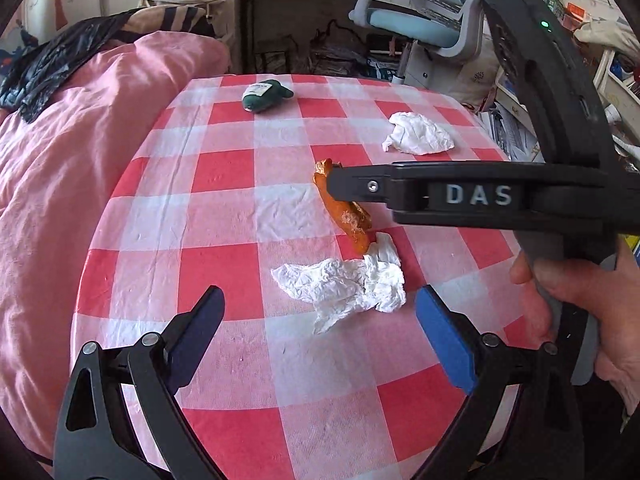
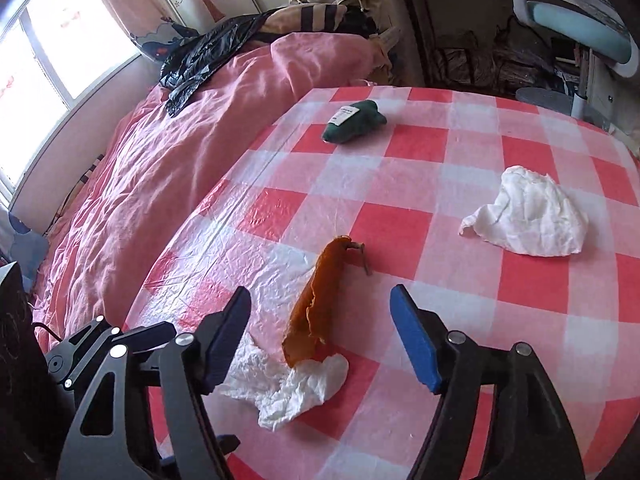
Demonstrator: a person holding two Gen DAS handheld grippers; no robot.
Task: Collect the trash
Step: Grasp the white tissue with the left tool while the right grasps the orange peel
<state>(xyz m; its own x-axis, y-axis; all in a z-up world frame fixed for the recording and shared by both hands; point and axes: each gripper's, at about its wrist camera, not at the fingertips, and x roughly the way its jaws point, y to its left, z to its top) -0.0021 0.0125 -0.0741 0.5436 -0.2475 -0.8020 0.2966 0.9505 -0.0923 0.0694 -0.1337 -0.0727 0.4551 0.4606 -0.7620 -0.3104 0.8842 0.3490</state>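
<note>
The trash lies spread over a table under a red-and-white checked cloth [image 1: 224,264]. Nearest to me is a crumpled white tissue [image 1: 344,286], and touching its far edge is a long strip of orange peel [image 1: 352,220] that runs away from it across the cloth. In my right wrist view the peel [image 2: 316,312] sits almost on the midline of the right gripper [image 2: 320,332], with the near tissue [image 2: 288,384] lapping its lower end. A second crumpled tissue [image 1: 418,134] lies well apart toward the far right of the table, and a small dark green pouch with a white label [image 1: 266,96] sits near the far edge.

My left gripper [image 1: 320,312] hangs above the near tissue with its jaws spread wide. Nothing is between the pads, and the tissue lies on the cloth just beyond the tips. My right gripper is also open, less wide, with its blue-padded fingers [image 2: 416,340] either side of the peel but not pressing on it. In the left wrist view it reaches in from the right, one black finger crossing in front of the peel, and a hand [image 1: 580,300] grips its handle at the right edge.

Beside the table on the left is a bed with a rumpled pink cover [image 2: 168,184], a black plastic bag [image 2: 204,56] lying on it toward the wall. A pale blue desk chair [image 1: 412,20] stands beyond the table.
</note>
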